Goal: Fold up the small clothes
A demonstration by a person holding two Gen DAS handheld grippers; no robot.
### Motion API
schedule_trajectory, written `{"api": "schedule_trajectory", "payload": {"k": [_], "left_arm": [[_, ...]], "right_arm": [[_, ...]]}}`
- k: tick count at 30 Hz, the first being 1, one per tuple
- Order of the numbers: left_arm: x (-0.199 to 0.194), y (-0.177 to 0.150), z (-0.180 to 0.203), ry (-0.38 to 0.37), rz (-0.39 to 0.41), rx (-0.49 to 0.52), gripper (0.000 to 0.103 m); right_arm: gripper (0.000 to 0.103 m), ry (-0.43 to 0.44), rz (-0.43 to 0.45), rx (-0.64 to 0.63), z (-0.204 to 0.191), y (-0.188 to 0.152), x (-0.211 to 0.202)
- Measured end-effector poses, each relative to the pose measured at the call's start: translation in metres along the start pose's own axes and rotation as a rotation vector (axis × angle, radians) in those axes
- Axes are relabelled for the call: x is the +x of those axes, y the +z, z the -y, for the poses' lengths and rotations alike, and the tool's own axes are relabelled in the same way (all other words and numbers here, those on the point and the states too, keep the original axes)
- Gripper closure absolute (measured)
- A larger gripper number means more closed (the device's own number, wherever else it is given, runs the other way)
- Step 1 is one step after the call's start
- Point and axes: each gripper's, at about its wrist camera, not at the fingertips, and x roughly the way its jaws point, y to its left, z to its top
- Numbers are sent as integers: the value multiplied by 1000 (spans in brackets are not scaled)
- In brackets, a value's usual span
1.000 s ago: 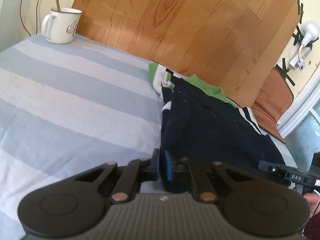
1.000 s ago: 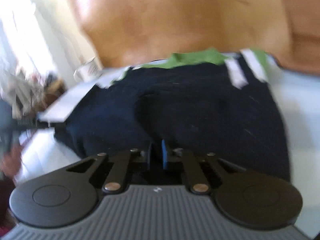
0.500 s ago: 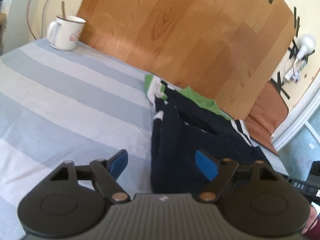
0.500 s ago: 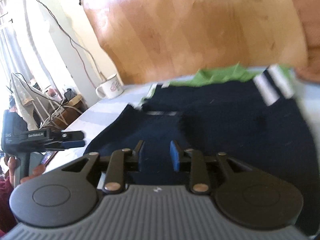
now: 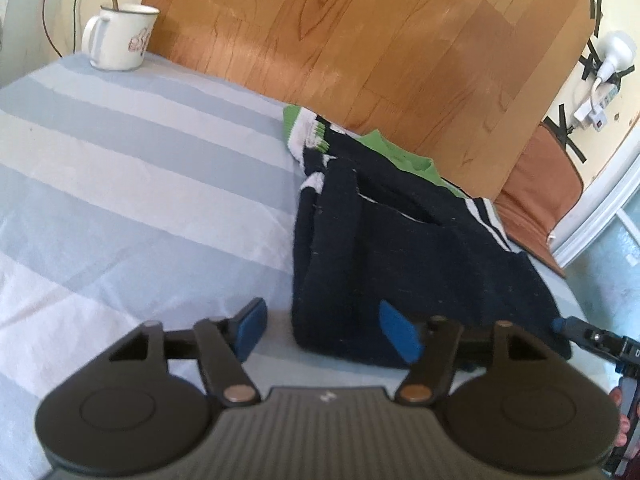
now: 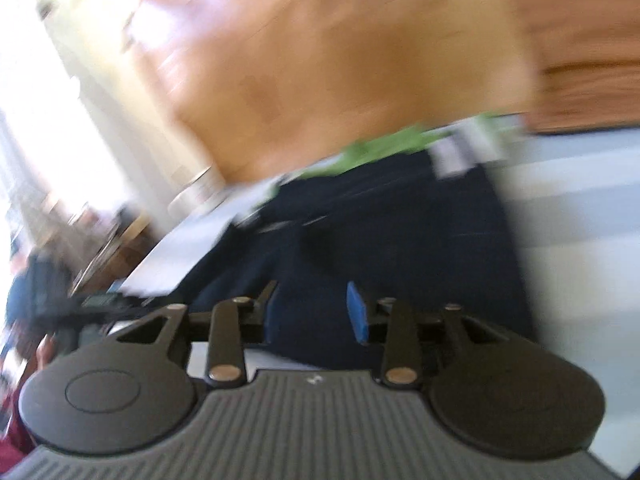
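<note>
A: In the left wrist view, our left tool (image 5: 320,330) has its blue pads spread wide with nothing between them. Why do we hang it there?

B: Because the garment (image 5: 404,256), dark with green and white trim, lies folded on the striped surface (image 5: 140,184), and its near corner sits just ahead of the gap. Spread like that, we could close on that edge for another fold, I'd judge.

A: And the mug (image 5: 120,38)?

B: Far corner, well apart from the cloth, with something thin standing in it. It's out of our way. The wooden panel (image 5: 360,40) stands behind the garment's green end. At the right edge we see the tip of our right tool (image 5: 576,326), near the cloth's right corner.

A: Now the right wrist view. It's badly blurred.

B: It is, but the right tool's pads (image 6: 357,312) plainly stand apart and pinch nothing. The garment fills the middle ahead of them, green trim toward the panel.

A: So both sides are free of the cloth?

B: Yes. It rests on its own, roughly rectangular, which suggests one fold is laid. A loose flap on top may slip if we drag the edge carelessly.
</note>
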Motion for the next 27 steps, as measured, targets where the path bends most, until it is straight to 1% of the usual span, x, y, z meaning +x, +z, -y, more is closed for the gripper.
{"api": "schedule_trajectory", "payload": {"k": [1,2,3,5,7,8,9,10,11,12,13,15,16,18,19,22,23,24,25,26,27], "left_arm": [[0,0,0,-11,-5,-6,32],[0,-1,1,-21,-9,-10,32],[1,-2,2,-27,-12,-10,33],[2,-4,5,-13,-7,-5,36],[3,-4,8,-7,-14,-7,54],[4,-4,9,5,-18,-14,57],[5,-3,10,27,-14,-17,70],[5,0,11,51,-17,-18,85],[5,4,10,58,-26,-24,85],[2,8,10,47,-28,-36,87],[-4,13,11,38,-15,-36,88],[-26,22,19,22,35,5,88],[-37,25,24,23,54,35,88],[-47,24,31,44,65,93,88],[-46,22,32,51,51,105,88],[-21,6,23,99,-49,101,88],[-12,0,18,123,-82,87,88],[-9,-7,13,118,-73,72,87],[-11,-9,14,112,-71,76,85],[-14,-10,14,111,-69,75,82],[-19,-10,14,105,-55,79,80]], "right_arm": [[50,-52,31,15,7,-2,-13],[42,-113,58,17,13,-4,-26],[36,-160,73,18,19,-7,-34],[33,-217,74,57,35,-15,-45],[33,-238,52,110,47,-22,-41],[32,-236,40,136,53,-25,-35],[41,-218,51,152,54,-26,-31],[56,-181,55,164,54,-25,-27],[89,-145,32,180,55,-22,-22],[89,-148,37,177,52,-18,-19],[90,-155,61,148,46,-12,-19],[91,-167,122,65,30,-1,-36],[91,-177,143,30,25,2,-46],[91,-199,147,-22,25,0,-62],[91,-207,126,-22,29,-4,-62],[90,-247,4,34,51,-27,-39],[89,-240,12,53,56,-34,-36],[87,-230,24,70,59,-35,-38],[81,-222,22,90,60,-33,-39],[67,-219,32,109,62,-30,-44],[55,-227,60,105,62,-27,-49]]}}
